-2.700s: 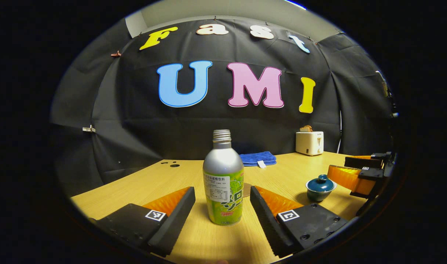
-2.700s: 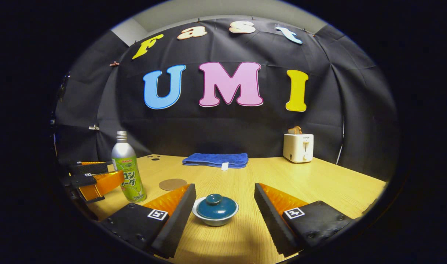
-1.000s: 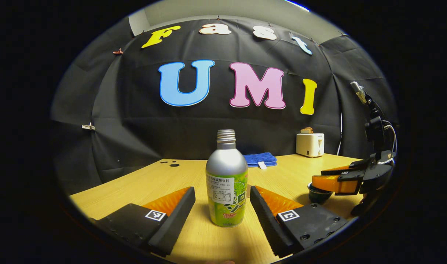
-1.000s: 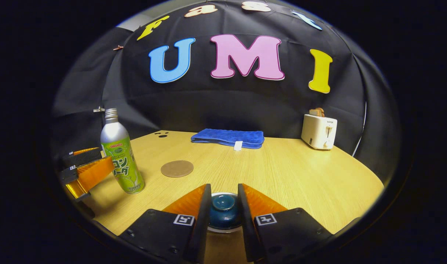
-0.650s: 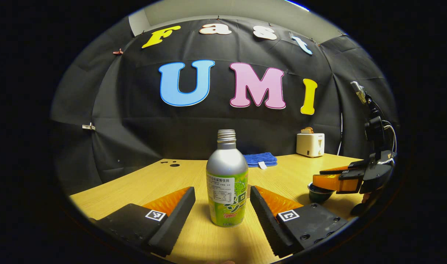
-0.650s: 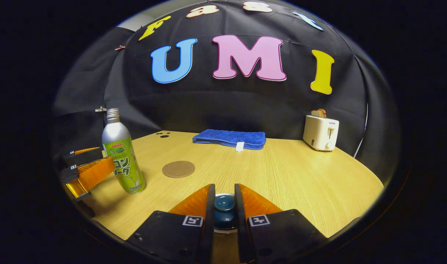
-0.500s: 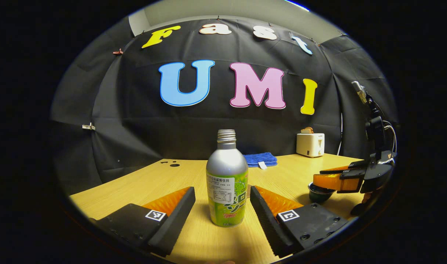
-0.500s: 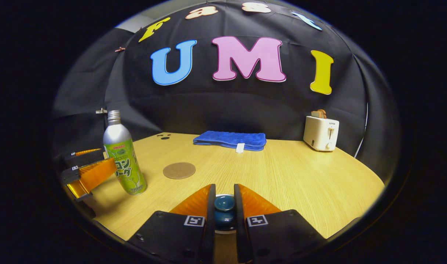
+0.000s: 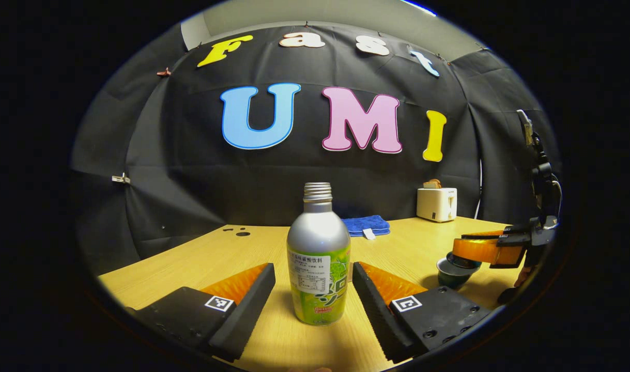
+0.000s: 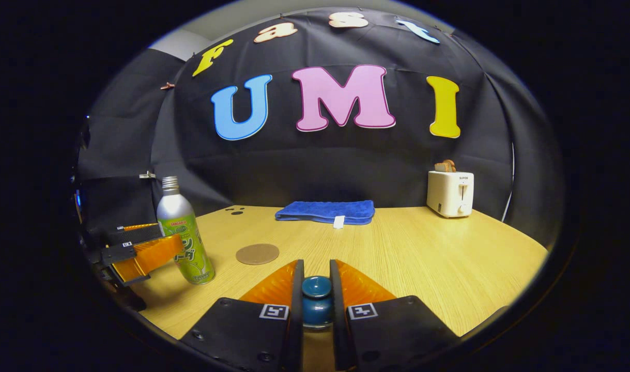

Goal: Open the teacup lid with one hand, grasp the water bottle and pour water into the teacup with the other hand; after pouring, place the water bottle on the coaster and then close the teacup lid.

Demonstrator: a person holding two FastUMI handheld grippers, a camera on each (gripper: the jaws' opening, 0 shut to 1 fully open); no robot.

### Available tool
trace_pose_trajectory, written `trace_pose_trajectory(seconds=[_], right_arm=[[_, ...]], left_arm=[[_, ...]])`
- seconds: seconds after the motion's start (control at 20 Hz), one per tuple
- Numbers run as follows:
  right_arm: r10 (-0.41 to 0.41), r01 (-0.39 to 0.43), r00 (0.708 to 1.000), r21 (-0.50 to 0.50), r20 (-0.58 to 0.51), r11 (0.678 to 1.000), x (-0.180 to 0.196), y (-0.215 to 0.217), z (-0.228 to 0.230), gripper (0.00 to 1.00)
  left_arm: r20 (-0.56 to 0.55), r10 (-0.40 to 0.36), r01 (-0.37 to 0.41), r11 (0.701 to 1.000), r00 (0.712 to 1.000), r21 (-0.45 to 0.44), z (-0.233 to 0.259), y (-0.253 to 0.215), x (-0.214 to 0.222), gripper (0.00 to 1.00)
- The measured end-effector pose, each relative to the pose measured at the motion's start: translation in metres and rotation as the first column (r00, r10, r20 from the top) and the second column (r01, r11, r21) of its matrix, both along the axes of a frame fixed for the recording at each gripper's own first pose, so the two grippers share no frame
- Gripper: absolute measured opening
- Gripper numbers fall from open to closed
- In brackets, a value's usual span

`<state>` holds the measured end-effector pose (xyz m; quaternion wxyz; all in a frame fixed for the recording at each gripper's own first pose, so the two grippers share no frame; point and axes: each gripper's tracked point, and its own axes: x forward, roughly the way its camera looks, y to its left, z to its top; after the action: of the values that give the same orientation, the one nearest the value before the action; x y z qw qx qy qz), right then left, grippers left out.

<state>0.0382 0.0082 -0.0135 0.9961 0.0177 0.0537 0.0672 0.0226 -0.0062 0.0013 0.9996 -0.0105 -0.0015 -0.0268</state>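
Now that R gripper (image 10: 315,289), clamping lid (image 10: 316,299), is lifting it off teacup (image 9: 451,273) nr table's (image 10: 423,258) front-right edge, L gripper (image 9: 313,289) is waiting open around bottle (image 9: 318,258), front-left; pouring's next.

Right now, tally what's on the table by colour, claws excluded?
Blue or teal: 3: folded blue cloth, teal ceramic teacup, teal knobbed teacup lid
Silver and green: 1: metal water bottle
White: 1: toaster
Brown: 1: round flat coaster
Total: 6
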Motion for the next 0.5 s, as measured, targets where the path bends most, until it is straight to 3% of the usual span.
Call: trace_pose_trajectory(seconds=[0.25, 0.5], right_arm=[[-0.056, 0.056, 0.997, -0.001, 0.060, 0.998, -0.004, -0.033, 0.021, 0.27], [-0.117, 0.117, 0.992, 0.010, 0.054, 0.993, -0.005, -0.069, 0.013, 0.27]], left_arm=[[0.002, -0.009, 0.009, 1.000, 1.000, -0.001, 0.000, -0.002, 0.019, 0.95], [0.005, -0.015, 0.015, 1.000, 1.000, -0.001, 0.001, -0.003, 0.043, 0.95]])
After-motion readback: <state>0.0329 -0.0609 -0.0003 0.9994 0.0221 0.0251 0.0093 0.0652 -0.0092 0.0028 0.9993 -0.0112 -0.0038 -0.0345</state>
